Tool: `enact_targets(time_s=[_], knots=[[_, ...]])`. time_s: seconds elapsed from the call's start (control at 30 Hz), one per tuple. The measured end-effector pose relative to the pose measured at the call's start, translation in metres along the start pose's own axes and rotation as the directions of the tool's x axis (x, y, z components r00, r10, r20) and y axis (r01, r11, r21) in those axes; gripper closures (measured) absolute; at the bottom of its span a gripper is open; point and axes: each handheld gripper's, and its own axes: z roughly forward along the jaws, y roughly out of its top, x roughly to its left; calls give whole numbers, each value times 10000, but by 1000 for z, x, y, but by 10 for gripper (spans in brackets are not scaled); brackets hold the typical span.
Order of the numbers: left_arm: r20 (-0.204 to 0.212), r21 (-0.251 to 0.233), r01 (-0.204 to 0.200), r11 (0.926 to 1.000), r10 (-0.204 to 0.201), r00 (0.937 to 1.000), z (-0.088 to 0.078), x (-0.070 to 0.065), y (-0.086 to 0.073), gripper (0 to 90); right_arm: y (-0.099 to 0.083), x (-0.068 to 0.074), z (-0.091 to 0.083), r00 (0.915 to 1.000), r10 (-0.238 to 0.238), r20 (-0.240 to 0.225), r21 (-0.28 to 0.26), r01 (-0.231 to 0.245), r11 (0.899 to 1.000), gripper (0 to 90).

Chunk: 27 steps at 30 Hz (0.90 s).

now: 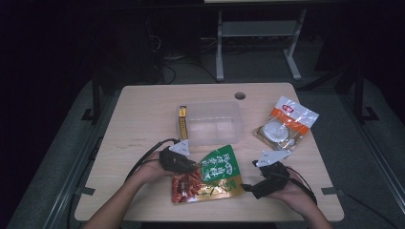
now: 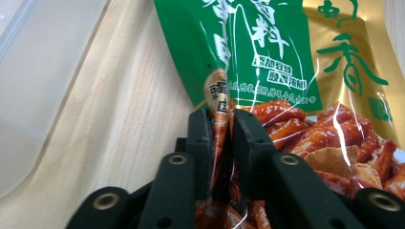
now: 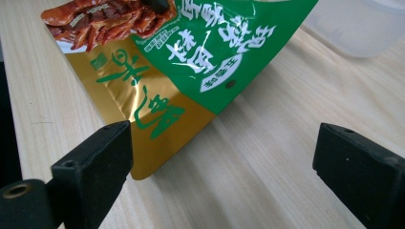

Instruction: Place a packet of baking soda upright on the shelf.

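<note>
- The snack pouch [image 1: 210, 176], green and gold with a picture of red spiced pieces, lay near the front edge of the wooden table [image 1: 138, 119], between the person's two hands.
- The left gripper [image 1: 184, 164] was at the pouch's left edge, and in the left gripper view its two black jaws stood pinched on a fold of the pouch [image 2: 267, 57], the film crumpled between the pads.
- That edge of the pouch rose off the table in the grip, with the green part tented upward.
- The right gripper [image 3: 222, 152] sat at the pouch's right side with its jaws spread wide and nothing between them except bare table; the pouch's gold corner [image 3: 143, 119] lay just beside its left jaw, whether touching I could not tell.
- A clear plastic box [image 1: 213, 122] stood just behind the pouch, near the middle of the table.
- A narrow yellow packet [image 1: 182, 122] stood against the box's left wall.
- An orange and white bag [image 1: 286, 123] with a round thing inside lay well to the right of the box.
</note>
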Motion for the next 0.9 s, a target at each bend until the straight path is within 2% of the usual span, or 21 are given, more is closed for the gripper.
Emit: enact_targets(time_s=[0.07,0.2,0.3,0.43,0.47,0.53,0.63,0.8,0.9], knots=[[17,-76,91,9999,-91,10000,-1,0,-1,826,0,-1,1,9999,113,-91,19,-113,9999,22],[35,-65,226,9997,-226,9997,-1,0,0,872,2,-2,-1,9992,245,-307,-222,-251,9994,22],[-11,-98,361,9993,-361,9993,-2,-1,1,885,3,-1,-2,9993,345,-140,-374,-350,9987,19],[-18,-185,452,9988,-452,9990,-6,-2,2,888,3,-3,-7,9989,394,-255,-588,-408,9974,22],[-30,-215,470,9987,-471,9989,-7,-3,2,888,3,-4,-8,9987,474,-163,-634,-484,9968,41],[31,-278,574,9980,-574,9983,-9,-3,2,889,3,-6,-9,9973,656,-318,-759,-679,9948,86],[51,-341,673,9971,-672,9977,-13,-5,3,891,3,-8,-11,9965,773,-311,-820,-797,9934,134],[-32,-560,596,9967,-598,9982,-23,-10,6,892,4,-8,-14,9968,769,-238,-989,-789,9920,140],[-51,-671,584,9960,-588,9983,-28,-13,8,893,6,-9,-14,9968,763,-249,-884,-783,9930,144]])
